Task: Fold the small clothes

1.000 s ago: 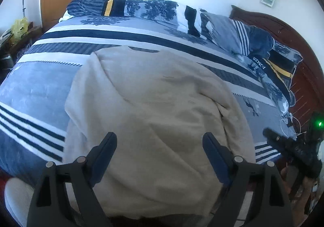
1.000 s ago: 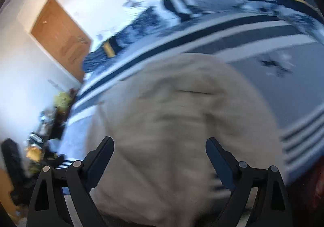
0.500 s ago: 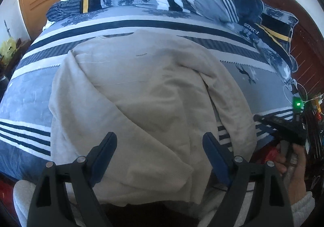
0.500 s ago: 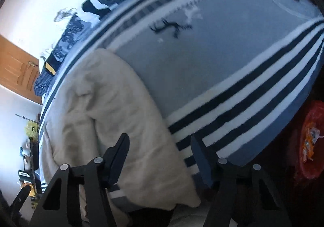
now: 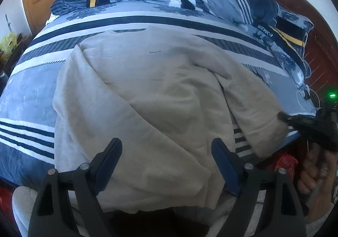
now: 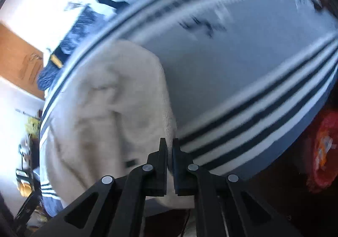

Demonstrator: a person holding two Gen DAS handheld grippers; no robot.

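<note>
Cream sweater point(image 5: 160, 97): soft matt knit cloth; striped bedspread point(image 5: 27, 93): plush cloth.

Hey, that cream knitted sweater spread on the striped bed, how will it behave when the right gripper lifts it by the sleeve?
The cream knitted sweater will probably go floppy: it already drapes and wrinkles over the striped bed. The right gripper pinches only the sleeve cuff, so the body would likely trail and drag. The thick knit suggests some weight and little slipping.

Black angular left tongs point(image 5: 166, 157) with blue pads and silver screws; right tongs point(image 6: 169, 146) matching black.
</note>
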